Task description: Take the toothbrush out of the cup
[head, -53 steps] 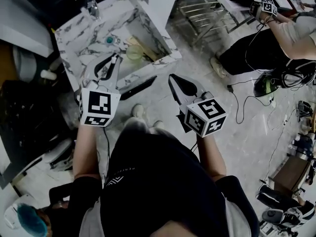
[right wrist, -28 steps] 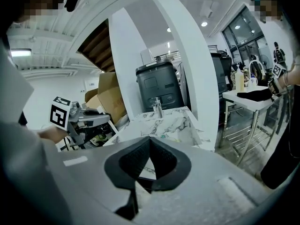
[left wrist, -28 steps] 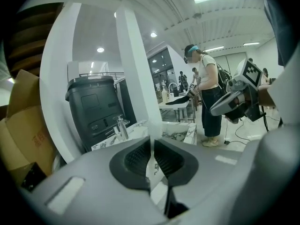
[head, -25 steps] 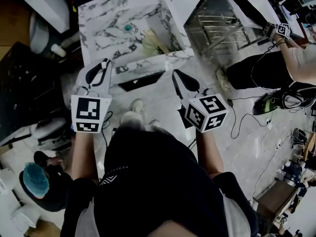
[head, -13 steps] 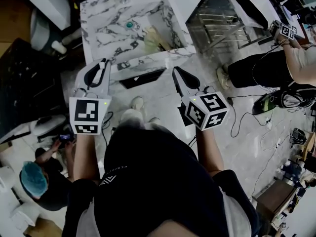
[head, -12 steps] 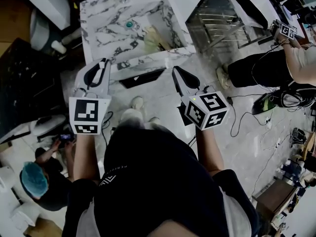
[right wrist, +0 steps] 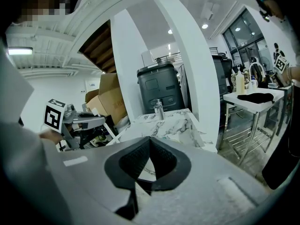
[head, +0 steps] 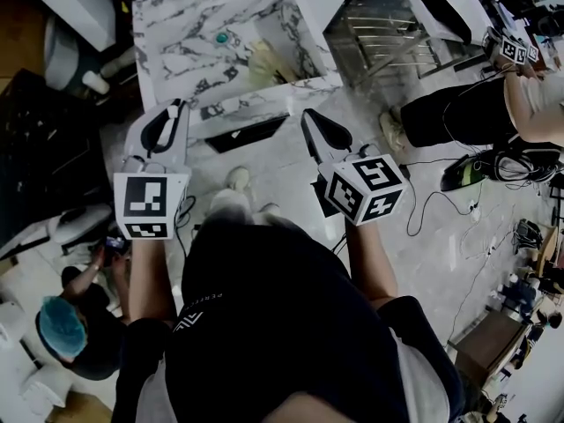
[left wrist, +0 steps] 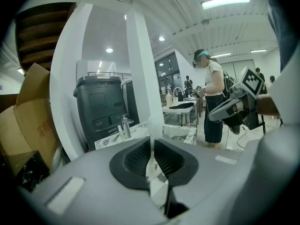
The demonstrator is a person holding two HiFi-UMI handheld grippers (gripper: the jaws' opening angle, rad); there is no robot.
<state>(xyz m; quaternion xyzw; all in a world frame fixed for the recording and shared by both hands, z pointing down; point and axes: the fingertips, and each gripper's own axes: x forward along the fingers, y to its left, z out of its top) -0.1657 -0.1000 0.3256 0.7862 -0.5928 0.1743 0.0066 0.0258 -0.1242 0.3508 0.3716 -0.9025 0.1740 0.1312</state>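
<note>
Head view: set high, facing steeply down over left tool (head: 173, 108) and right tool (head: 308, 117), with marble counter (head: 176, 47) ahead at top. Tool views: mounted close behind own jaws, facing near level. Shared by all three: counter. Shared by both tool views: faucet (left wrist: 125, 125).

Right hand-held gripper (right wrist: 149, 140) jaws together, empty; marble counter (right wrist: 176, 125), faucet (right wrist: 159, 109) ahead.
</note>
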